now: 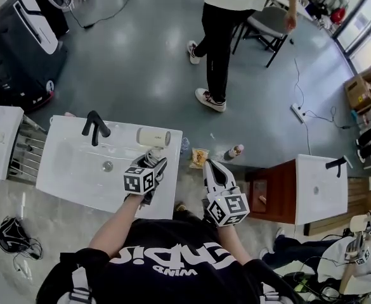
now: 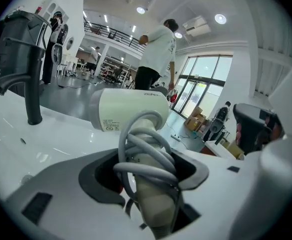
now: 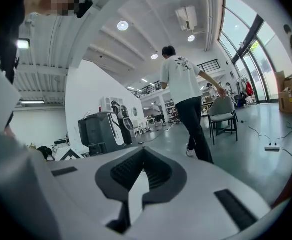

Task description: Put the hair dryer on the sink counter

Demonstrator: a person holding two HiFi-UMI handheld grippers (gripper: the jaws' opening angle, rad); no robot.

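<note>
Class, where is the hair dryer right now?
Head view: the hair dryer is over the sink counter's far right corner, right of the black faucet, its cord-wrapped handle clamped in the left gripper.

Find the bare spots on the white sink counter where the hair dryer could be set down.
Bare: the right strip of the sink counter, between the drain and its right edge, under the hair dryer in the left gripper; also the back-left corner, left of the faucet. Crowded: around the faucet, and the floor to the right, with a bottle and snack packet.
</note>
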